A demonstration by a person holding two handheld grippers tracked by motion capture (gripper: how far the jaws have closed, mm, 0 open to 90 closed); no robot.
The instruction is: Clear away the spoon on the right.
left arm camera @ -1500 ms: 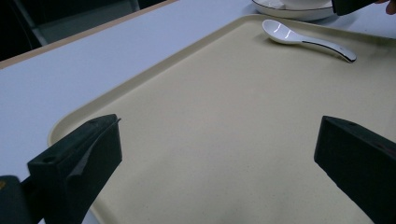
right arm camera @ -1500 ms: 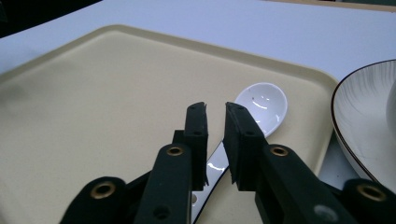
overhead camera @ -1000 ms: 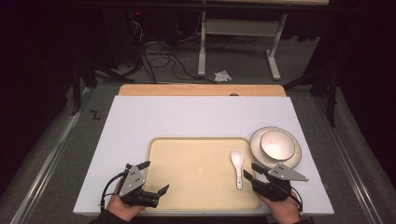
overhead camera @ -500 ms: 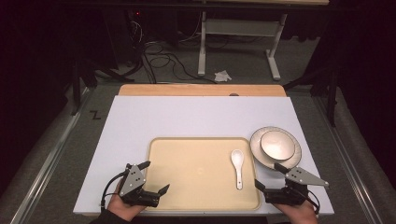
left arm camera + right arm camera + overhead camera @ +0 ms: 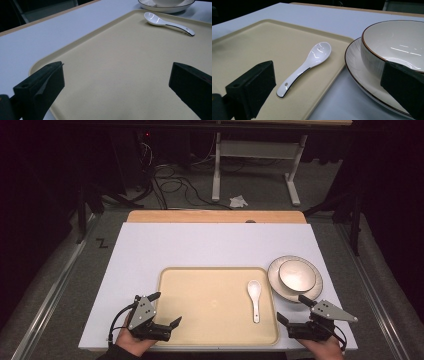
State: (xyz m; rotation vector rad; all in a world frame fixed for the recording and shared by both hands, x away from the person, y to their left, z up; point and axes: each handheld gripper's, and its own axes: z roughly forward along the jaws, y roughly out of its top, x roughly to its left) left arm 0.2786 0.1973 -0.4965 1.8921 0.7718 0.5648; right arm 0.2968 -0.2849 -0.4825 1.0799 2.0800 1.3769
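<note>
A: Both grippers sit low at the near edge of the table. The left gripper has its jaws wide apart over the near left corner of the tray, holding nothing.

B: And the right gripper?

A: Jaws spread too, empty, parked just off the tray's near right corner and pointed inward. Along its jaws you look straight at the spoon and the bowl.

B: Where exactly is that spoon?

A: Lying flat on the tray's right side, scoop toward the far edge, handle pointing back at the person. That handle end is the part nearest the right gripper, so I'd guess it's lined up for a pickup from there.

B: And the bowl?

A: Sitting upright on a plate, on the white table just beside the tray's far right corner. The plate's rim is very close to the tray edge; touching or not, I can't tell.

B: So why is the left one over the tray?

A: My read: ready to steady it, or simply waiting. Open jaws on both sides suggest nothing's been committed to.
</note>
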